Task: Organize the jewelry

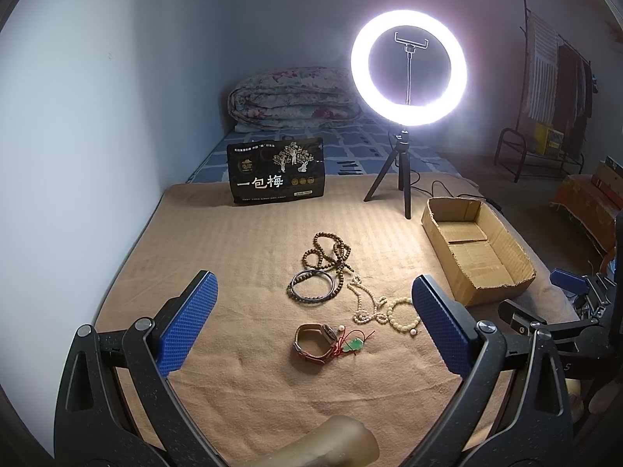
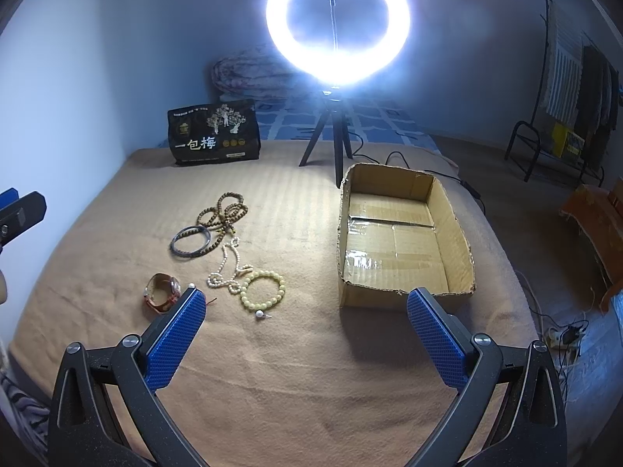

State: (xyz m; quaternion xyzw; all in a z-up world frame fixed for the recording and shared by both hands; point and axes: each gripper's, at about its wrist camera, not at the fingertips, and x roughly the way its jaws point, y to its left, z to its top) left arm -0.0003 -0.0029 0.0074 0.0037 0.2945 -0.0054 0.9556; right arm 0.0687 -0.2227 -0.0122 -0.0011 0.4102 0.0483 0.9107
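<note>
The left gripper (image 1: 313,313) hovers with its jaws spread wide and empty above the jewelry on the tan blanket (image 1: 253,241) covering the bed. Between its blue pads lie a wooden bead strand (image 1: 327,253), a dark bangle (image 1: 311,288), a pearl necklace (image 1: 362,299), a pale bead bracelet (image 1: 403,313), a watch (image 1: 313,344) and a green pendant on red cord (image 1: 355,345). The right gripper (image 2: 307,313) is likewise released, holding nothing, with the open cardboard box (image 2: 405,233) ahead of it, right of the jewelry. A lit ring light (image 2: 337,23) on a tripod and a black snack bag (image 2: 214,132) stand farther back.
</note>
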